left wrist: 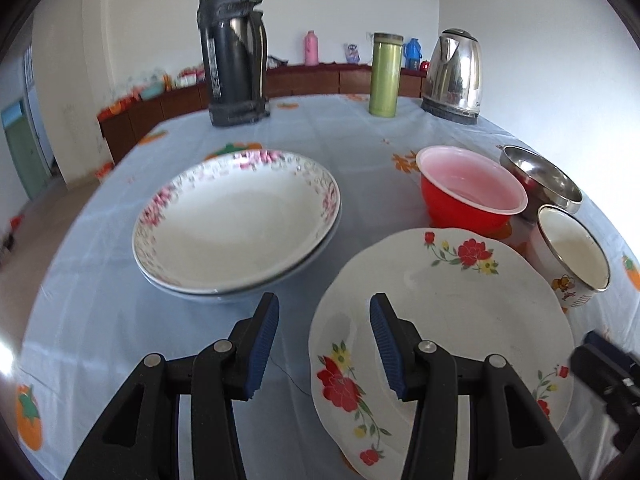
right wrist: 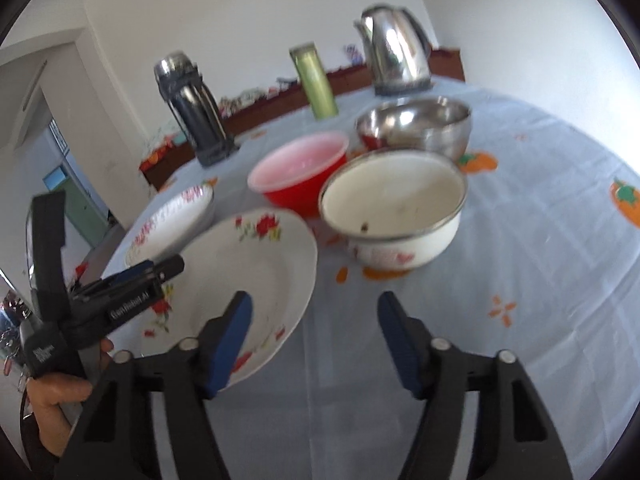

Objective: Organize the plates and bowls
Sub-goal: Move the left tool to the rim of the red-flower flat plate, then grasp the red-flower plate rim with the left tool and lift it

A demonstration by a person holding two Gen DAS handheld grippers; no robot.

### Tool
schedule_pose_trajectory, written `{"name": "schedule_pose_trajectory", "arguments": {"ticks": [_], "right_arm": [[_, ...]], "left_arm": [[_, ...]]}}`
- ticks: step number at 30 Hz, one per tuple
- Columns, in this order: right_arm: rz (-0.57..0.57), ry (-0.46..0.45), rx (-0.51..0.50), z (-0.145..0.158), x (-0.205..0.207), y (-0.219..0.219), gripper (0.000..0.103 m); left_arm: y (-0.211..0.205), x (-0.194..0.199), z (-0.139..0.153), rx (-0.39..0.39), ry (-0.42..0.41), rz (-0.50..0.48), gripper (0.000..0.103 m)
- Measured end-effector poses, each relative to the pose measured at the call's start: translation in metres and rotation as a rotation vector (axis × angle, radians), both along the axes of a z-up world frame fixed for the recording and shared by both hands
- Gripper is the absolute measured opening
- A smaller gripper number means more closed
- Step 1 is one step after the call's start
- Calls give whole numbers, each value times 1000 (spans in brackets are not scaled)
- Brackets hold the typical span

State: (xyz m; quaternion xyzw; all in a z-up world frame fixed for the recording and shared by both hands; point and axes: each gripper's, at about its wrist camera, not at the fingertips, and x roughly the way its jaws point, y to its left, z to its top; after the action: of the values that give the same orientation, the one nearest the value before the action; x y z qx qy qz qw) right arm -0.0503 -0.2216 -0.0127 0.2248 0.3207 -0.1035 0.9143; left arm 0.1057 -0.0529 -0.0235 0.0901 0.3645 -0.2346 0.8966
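A white plate with red flowers (left wrist: 452,320) (right wrist: 248,264) lies on the table near me. My left gripper (left wrist: 324,344) is open above its left rim, one finger over the plate and one over the cloth; it also shows in the right wrist view (right wrist: 160,270). Two stacked deep plates with pink rims (left wrist: 236,220) (right wrist: 172,220) lie to the left. A red bowl (left wrist: 472,192) (right wrist: 300,172), a steel bowl (left wrist: 540,178) (right wrist: 416,124) and a white enamel bowl (left wrist: 572,252) (right wrist: 392,204) stand to the right. My right gripper (right wrist: 316,340) is open and empty over the cloth, in front of the enamel bowl.
A dark thermos (left wrist: 232,52) (right wrist: 192,108), a green tumbler (left wrist: 386,74) (right wrist: 316,80) and a steel kettle (left wrist: 454,76) (right wrist: 394,54) stand at the table's far edge. The blue cloth (left wrist: 100,320) (right wrist: 540,280) has orange fruit prints. A low cabinet (left wrist: 312,80) runs along the far wall.
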Motion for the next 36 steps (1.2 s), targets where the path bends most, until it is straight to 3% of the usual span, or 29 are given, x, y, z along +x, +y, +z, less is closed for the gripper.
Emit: {"name": "schedule_pose_trajectory", "arguments": {"ticks": [8,18,26,28,30,36], "right_arm": [[33,37,20,-6,12,4,52],[63,75,55,-13,27,4,36],[68,78,53,-13,33,6,35],[76,83,50,-13,35,8,32],[97,90,47,-13,37,11,23],[95,91,45,-14,39,11,23]], "left_arm": [[3,2,-4,-18,61,5,50],[-2,7,-14,-42,146,-33,50],[-4,4,-16,-32,136,-32,50],[-5,3,-16,-40,138,-44,50],[-7,1,-16,-52,144,-58,50],[-5,1,-16,-76,152,-48,50]]}}
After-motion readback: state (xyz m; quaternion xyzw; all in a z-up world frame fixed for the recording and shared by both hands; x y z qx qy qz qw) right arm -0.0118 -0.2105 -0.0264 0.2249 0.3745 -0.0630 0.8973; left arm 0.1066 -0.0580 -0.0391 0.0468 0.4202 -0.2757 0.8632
